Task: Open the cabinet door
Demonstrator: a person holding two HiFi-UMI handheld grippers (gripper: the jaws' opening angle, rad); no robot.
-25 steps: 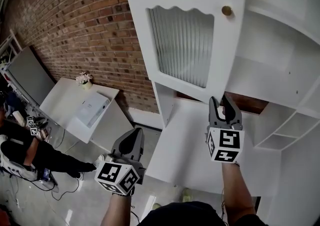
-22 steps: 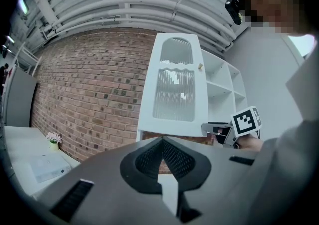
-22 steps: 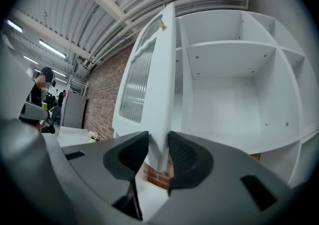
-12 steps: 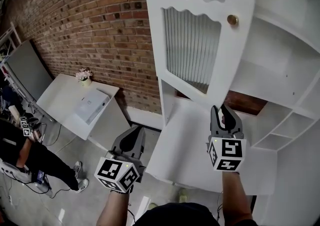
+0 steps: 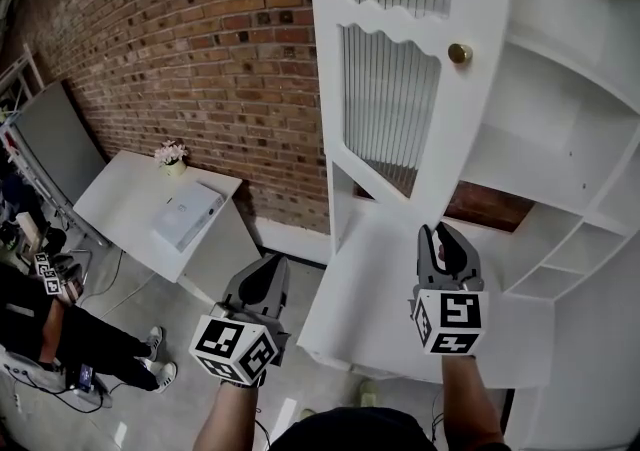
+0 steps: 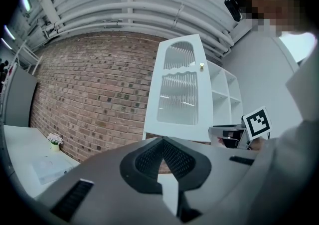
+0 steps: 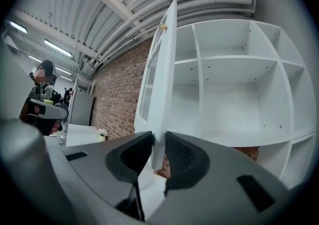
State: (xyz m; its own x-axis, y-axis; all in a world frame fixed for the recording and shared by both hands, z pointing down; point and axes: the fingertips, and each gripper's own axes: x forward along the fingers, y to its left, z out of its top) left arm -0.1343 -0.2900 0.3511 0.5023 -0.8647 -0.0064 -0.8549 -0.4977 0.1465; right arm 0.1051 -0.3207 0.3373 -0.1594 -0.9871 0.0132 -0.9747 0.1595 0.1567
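The white cabinet door [image 5: 400, 89], with ribbed glass panels and a brass knob [image 5: 459, 53], stands swung out from the open shelves [image 5: 560, 139]. My right gripper [image 5: 445, 232] hovers over the cabinet's lower ledge, short of the door's bottom edge. Its jaws have just been closing to a narrow gap with nothing between them. In the right gripper view the door [image 7: 162, 84] shows edge-on beyond the right gripper [image 7: 158, 136]. My left gripper [image 5: 268, 264] is shut and empty, left of the cabinet. In the left gripper view the left gripper [image 6: 162, 140] faces the door [image 6: 179, 94].
A brick wall [image 5: 200, 59] runs behind the cabinet. A white table [image 5: 130, 204] at the left carries a small flowerpot [image 5: 170, 154] and a white box [image 5: 185, 214]. A person [image 5: 50, 339] is at the bottom left. The cabinet's white ledge [image 5: 400, 289] juts out below the door.
My right gripper has drawn back from the door's lower edge and its jaws have narrowed. The left gripper has hardly shifted in the picture. The door now sits further right in the head view.
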